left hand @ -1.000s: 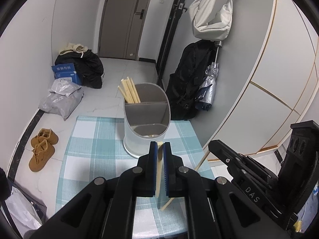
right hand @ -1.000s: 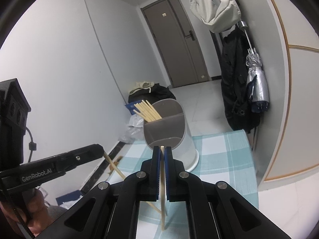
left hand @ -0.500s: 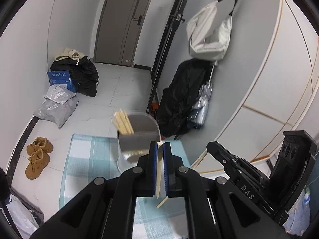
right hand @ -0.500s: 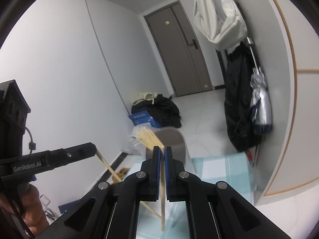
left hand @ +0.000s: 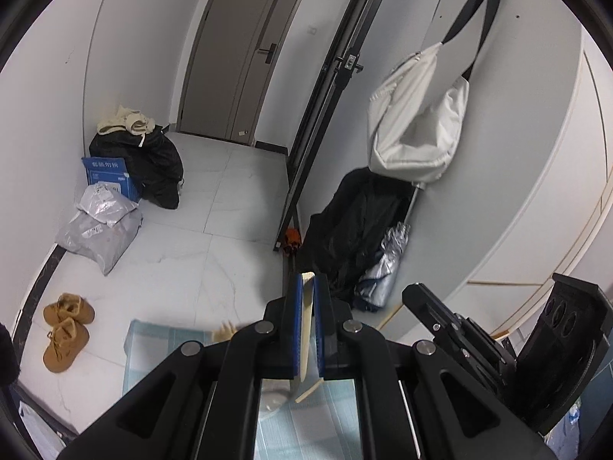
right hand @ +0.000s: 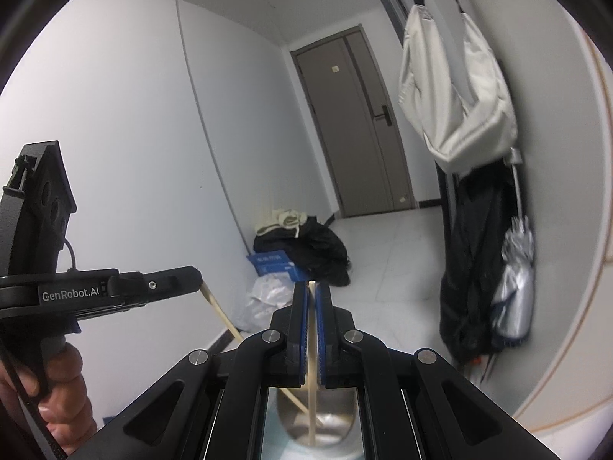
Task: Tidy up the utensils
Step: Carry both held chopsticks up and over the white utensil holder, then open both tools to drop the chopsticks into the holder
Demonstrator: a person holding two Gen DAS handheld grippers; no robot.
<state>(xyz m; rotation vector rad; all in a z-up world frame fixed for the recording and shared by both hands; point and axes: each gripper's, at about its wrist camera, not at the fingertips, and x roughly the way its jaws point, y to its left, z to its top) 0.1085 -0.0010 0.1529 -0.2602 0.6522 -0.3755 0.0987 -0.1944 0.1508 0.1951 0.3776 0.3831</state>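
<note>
Chopsticks: one per hand-held gripper right now. Left hand-held gripper [left hand: 306,326] is clamped on a chopstick [left hand: 305,329], blue pads pinching it near its flat top end, shaft running down and out below the jaws. Right hand-held gripper [right hand: 313,333] is clamped on its own chopstick [right hand: 312,402], held close to vertical, lower end dropping into the holder's opening below.

Holder [right hand: 318,418] sits under the right hand-held gripper, mostly hidden by the gripper body; only a grey curved inner wall shows. In the left view, blurred tips of chopsticks already stored [left hand: 226,333] poke up just left of the gripper, over the worktop [left hand: 153,341].

Progress, as a judgement: partly done. Some sticks are in the holder and two are in the air above it. Both held sticks are left to lower and release. Can't tell whether more utensils lie loose on the worktop, since the view is blocked.

Materials:
- Chopsticks: pale wood or bamboo, thin, straight, squared tops; light, and likely to pivot in a two-pad pinch.
- Holder: smooth plastic, rounded, looks translucent grey.
- Worktop: covered in a teal-and-white checked cloth, soft and flat.
- Gripper: matte black rigid frame, ribbed blue pads.

The left hand-held gripper's stick also crosses the right view diagonally, toward the holder.
</note>
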